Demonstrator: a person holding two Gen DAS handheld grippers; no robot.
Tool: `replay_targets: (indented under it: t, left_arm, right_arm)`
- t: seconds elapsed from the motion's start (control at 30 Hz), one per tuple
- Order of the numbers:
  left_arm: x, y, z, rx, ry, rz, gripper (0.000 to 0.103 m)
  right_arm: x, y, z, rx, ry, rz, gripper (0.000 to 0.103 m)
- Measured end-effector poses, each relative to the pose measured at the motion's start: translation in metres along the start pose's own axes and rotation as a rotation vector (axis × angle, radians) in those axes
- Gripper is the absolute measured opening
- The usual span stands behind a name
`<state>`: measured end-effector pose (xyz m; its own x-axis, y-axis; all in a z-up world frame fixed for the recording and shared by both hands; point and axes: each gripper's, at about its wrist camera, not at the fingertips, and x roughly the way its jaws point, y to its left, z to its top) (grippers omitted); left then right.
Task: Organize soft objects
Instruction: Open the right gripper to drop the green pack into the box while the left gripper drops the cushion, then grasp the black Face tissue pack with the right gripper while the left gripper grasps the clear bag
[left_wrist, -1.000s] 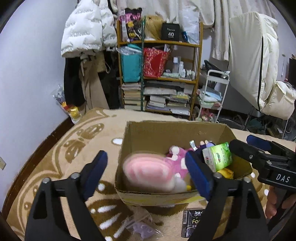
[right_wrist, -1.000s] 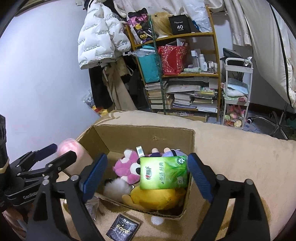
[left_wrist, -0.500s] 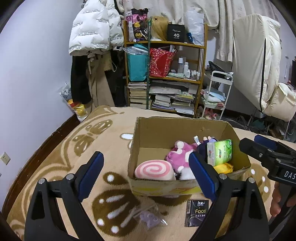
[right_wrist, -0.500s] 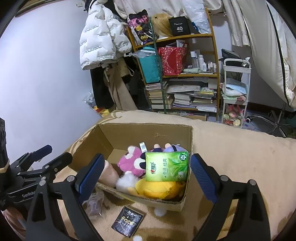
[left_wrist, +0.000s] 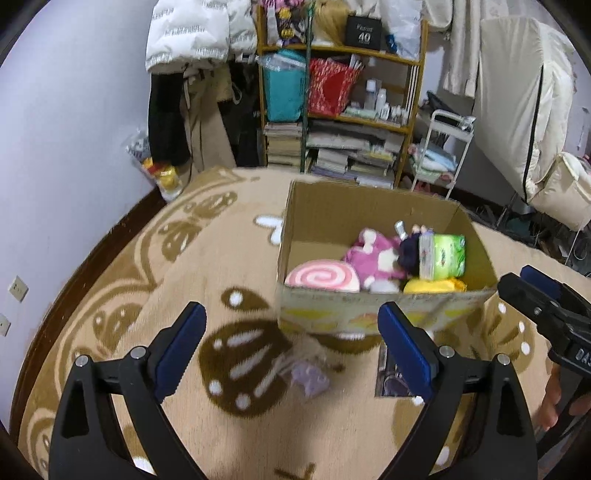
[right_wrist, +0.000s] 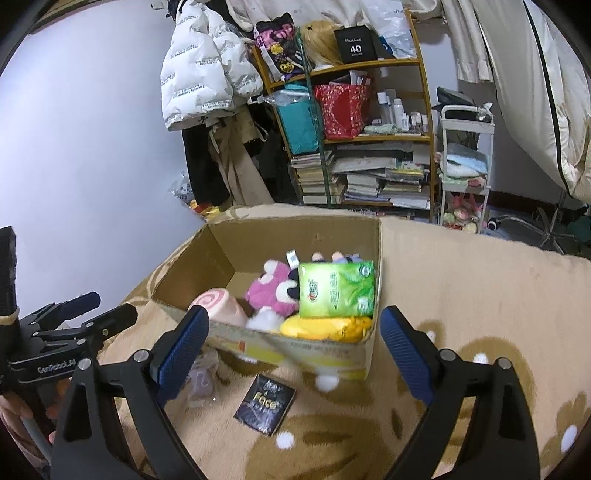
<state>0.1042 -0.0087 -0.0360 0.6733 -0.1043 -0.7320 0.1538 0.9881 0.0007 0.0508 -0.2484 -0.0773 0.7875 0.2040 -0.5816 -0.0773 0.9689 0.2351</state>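
Note:
A cardboard box (left_wrist: 369, 212) stands on the patterned blanket and also shows in the right wrist view (right_wrist: 306, 232). Inside lie a pink swirl plush roll (left_wrist: 321, 277), a magenta plush (left_wrist: 373, 254), a green tissue pack (left_wrist: 443, 254) and a yellow plush (left_wrist: 432, 285). The right wrist view shows the roll (right_wrist: 219, 306), the magenta plush (right_wrist: 273, 291), the tissue pack (right_wrist: 336, 286) and the yellow plush (right_wrist: 325, 326). My left gripper (left_wrist: 291, 350) is open and empty, in front of the box. My right gripper (right_wrist: 295, 354) is open and empty, near the box's front right corner.
A clear bag with a purple item (left_wrist: 306, 373) and a black "Face" sachet (right_wrist: 264, 402) lie on the blanket in front of the box. A loaded shelf (left_wrist: 340, 110), hanging coats and a white cart (left_wrist: 439, 155) stand behind. The wall is at the left.
The pink swirl roll left my left gripper and now lies in the box. Both grippers have pulled back from the box, open.

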Motion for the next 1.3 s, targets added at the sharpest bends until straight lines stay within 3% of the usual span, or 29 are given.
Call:
replay_targets:
  t: [0.4, 1.3]
  left_arm:
    - [0.051, 0.012, -0.010, -0.083, 0.194, -0.013, 0.093]
    - [0.142, 0.016, -0.030, -0.175, 0.489, -0.043, 0.093]
  right_arm:
    - [0.024, 0.002, -0.021, -0.018, 0.109, -0.015, 0.098]
    - [0.100, 0.009, -0.055, -0.057, 0.335, -0.017, 0.098]
